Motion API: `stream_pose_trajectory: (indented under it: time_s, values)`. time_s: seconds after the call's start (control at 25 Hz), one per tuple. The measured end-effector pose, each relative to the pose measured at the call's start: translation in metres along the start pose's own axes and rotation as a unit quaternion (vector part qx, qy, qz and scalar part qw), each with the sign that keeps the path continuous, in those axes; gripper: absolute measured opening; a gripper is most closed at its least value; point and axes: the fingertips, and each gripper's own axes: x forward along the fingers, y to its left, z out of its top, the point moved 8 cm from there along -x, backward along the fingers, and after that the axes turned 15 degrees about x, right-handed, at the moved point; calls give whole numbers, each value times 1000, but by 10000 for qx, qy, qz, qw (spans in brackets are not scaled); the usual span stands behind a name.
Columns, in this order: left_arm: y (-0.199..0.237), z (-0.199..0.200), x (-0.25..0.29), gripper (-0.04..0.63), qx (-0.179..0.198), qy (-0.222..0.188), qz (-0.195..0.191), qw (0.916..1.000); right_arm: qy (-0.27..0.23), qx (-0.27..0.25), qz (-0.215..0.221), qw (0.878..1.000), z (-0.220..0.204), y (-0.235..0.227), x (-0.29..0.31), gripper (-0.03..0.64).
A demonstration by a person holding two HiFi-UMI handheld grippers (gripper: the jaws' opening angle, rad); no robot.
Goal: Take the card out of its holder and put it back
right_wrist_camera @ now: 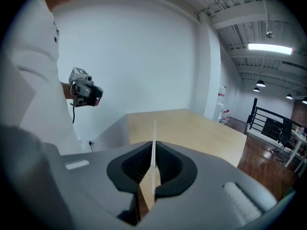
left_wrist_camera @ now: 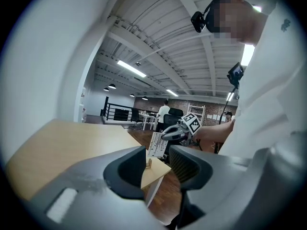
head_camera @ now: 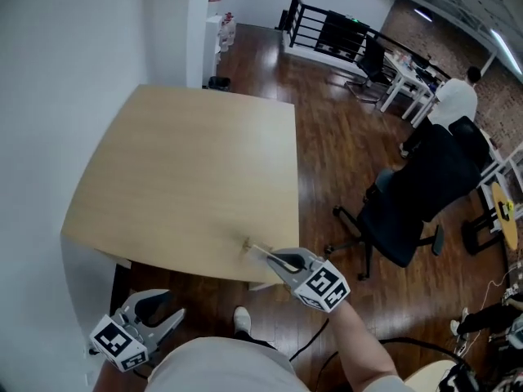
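A white card (head_camera: 265, 254) is pinched in my right gripper (head_camera: 282, 260), which is shut on it at the near right corner of the light wooden table (head_camera: 188, 178). The card's far end reaches a small wooden holder (head_camera: 245, 246) on that corner. In the left gripper view the card (left_wrist_camera: 157, 144) hangs tilted just above the holder (left_wrist_camera: 148, 163); whether it touches the slot I cannot tell. The right gripper view shows the card (right_wrist_camera: 154, 145) edge-on between the jaws. My left gripper (head_camera: 170, 305) hangs open below the table's near left edge, holding nothing.
A black office chair (head_camera: 413, 202) stands on the dark wood floor right of the table. A white wall (head_camera: 49, 96) runs along the table's left side. White desks and a person in a white top (head_camera: 453, 96) are far off at the back right.
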Motion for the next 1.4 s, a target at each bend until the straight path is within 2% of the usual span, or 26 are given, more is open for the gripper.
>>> stream_pose_trajectory:
  time_s: [0.4,0.8,1.08,1.24,1.4]
  values:
    - [-12,-32,-51,161,185,4,-297,9994,-41,-42,195,9998,-15,149,-22,21]
    - [-22,-62,-72,161,183,-147,-545,9982,-34,105,329,9994,-43,257,-32,21]
    - [-23,-74,-78,160,194,-79,-485,9986,-32,115,346,9993,-46,275,-32,21]
    - [-21,-73,-72,161,229,-152,-570,9980,-40,87,323,9994,-44,264,-27,21]
    - [-15,-77,-66,161,400,-58,-536,9977,-103,31,323,9994,-43,244,-25,20]
